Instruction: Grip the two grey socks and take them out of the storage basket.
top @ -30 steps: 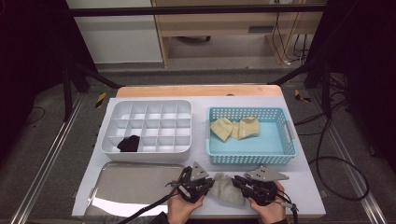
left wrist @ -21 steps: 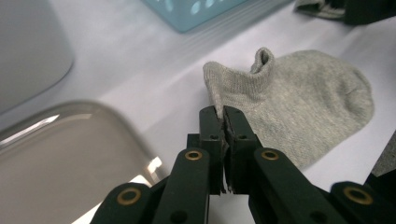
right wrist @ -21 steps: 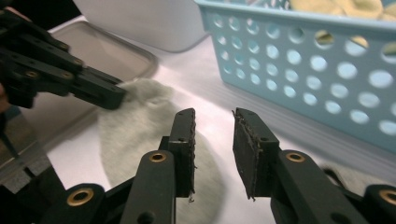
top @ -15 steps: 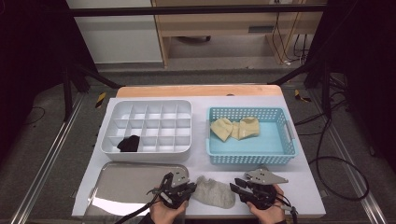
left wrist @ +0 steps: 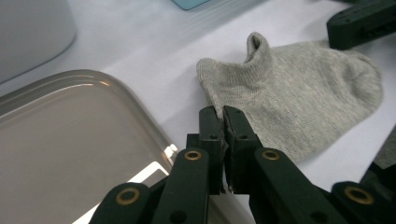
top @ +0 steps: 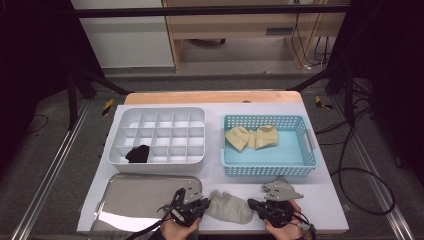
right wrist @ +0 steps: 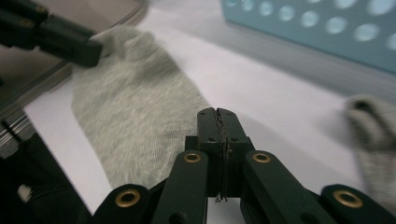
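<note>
A grey knitted sock (top: 230,207) lay flat on the white tabletop (top: 325,200) at the bottom centre of the high view, between the two grippers. In the left gripper view its fine ribbed knit showed clearly: a soft, rounded toe toward the right of the frame and a cuff that stood up in a small fold near the top centre.

The left gripper (top: 199,208), black hard plastic with brass-coloured rivets, sat at the sock's left edge. In its own view the jaws stood together with the sock's edge right at their tips; whether any cloth was pinched between them could not be told.

The right gripper (top: 254,204), with a grey three-cornered plate on top, lay at the sock's right end. Its jaws had just been closing, and in the right gripper view they met flat against each other, with no cloth visibly between them; the sock spread to the left of the tips there, blurred.

A shiny metal tray (top: 135,192) with rounded corners lay at the lower left, just beside the sock. Above it stood a white plastic divided box (top: 165,115), a dark bundle (top: 137,153) in one of its lower left cells. At the right sat a light blue perforated basket (top: 270,170) that held cream-coloured socks (top: 250,137).
</note>
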The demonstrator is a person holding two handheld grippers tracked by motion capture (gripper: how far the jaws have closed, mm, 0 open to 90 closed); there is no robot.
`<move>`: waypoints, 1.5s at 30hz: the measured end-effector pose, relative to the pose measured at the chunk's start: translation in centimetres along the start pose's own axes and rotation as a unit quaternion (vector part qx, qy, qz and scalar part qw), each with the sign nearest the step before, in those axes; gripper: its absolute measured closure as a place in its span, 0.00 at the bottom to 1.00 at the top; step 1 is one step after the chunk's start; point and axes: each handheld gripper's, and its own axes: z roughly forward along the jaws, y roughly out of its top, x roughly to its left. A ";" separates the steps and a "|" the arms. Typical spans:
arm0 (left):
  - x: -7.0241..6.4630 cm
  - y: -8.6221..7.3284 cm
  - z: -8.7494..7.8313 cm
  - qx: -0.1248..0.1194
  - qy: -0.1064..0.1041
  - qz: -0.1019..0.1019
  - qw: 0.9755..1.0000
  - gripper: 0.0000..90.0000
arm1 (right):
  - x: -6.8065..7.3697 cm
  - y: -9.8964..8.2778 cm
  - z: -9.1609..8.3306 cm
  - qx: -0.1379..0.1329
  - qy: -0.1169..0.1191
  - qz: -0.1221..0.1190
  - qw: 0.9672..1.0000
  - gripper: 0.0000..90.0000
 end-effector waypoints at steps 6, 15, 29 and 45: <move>-0.7 -0.1 0.5 -0.001 -0.011 0.003 1.000 0.95 | -1.3 0.9 -0.2 -0.015 -0.037 -0.009 0.999 1.00; 0.2 1.0 -0.3 -0.020 -0.002 0.001 1.000 0.73 | -1.6 0.6 -1.0 -0.036 -0.043 -0.008 0.998 0.85; 0.3 1.1 1.0 0.017 0.014 0.020 1.000 0.97 | -1.2 -1.0 -1.1 -0.005 -0.020 0.006 1.000 1.00; 0.9 1.6 -1.5 -0.025 0.010 0.012 1.000 0.89 | -3.7 -0.4 -5.1 -0.056 -0.116 0.019 0.991 0.72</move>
